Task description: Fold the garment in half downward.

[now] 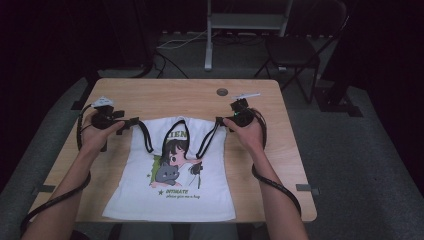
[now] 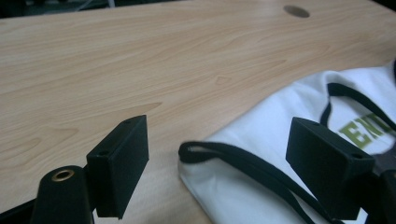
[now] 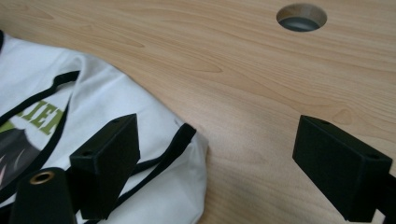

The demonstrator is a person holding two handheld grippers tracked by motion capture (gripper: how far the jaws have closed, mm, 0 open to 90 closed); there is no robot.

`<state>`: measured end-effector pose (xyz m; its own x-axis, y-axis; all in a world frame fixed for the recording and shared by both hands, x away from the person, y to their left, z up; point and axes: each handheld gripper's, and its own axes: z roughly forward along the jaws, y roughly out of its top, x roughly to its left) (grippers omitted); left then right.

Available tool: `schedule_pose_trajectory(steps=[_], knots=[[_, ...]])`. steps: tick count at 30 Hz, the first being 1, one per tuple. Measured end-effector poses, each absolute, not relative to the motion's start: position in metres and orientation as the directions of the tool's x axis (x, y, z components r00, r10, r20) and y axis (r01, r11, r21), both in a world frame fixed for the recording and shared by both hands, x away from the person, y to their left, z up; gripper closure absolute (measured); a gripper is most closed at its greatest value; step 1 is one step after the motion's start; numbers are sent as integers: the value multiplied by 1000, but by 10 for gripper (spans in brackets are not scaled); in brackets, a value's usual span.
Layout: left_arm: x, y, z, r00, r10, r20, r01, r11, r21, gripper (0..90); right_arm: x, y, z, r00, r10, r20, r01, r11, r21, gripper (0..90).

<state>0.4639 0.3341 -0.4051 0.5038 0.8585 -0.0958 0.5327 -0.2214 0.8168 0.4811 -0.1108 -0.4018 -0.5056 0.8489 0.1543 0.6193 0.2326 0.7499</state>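
Note:
A white sleeveless top [image 1: 175,192] with black trim and a cartoon print lies flat on the wooden table [image 1: 185,95], hem toward me. My left gripper [image 1: 131,121] stands open at the top's left shoulder strap [image 2: 224,156], jaws either side of the strap end. My right gripper [image 1: 220,120] stands open at the right shoulder strap [image 3: 180,140], which lies between its jaws. Neither strap is pinched. In the left gripper view the gripper [image 2: 217,161] sits low over the cloth [image 2: 280,126]; in the right gripper view the gripper [image 3: 217,161] hovers over the cloth's corner [image 3: 187,186].
A round cable hole [image 1: 222,92] sits in the table beyond the top, also seen as the hole [image 3: 301,17] and the hole [image 2: 296,10]. Behind the table stand a chair [image 1: 292,50] and a metal stand [image 1: 245,22]. Bare wood lies on both sides of the top.

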Motion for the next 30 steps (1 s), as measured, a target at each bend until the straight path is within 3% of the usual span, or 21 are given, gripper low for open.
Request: schedule_pose_trajectory(steps=[7,15,22,30], knots=[[479,323,-411,490,869,-74,576,-258,776,208,498,-97,-413,-493,859,139,653,261,711,287],[478,316,-415,505,861,-59,574,-284,768,208,496,-81,-423,-503,864,15,612,344,712,456],[473,309,-421,545,838,-30,567,-342,750,208,480,-82,-425,-533,846,-26,587,391,709,465],[474,308,-425,542,839,-50,580,-330,745,209,478,-88,-430,-538,842,-27,597,403,694,466]])
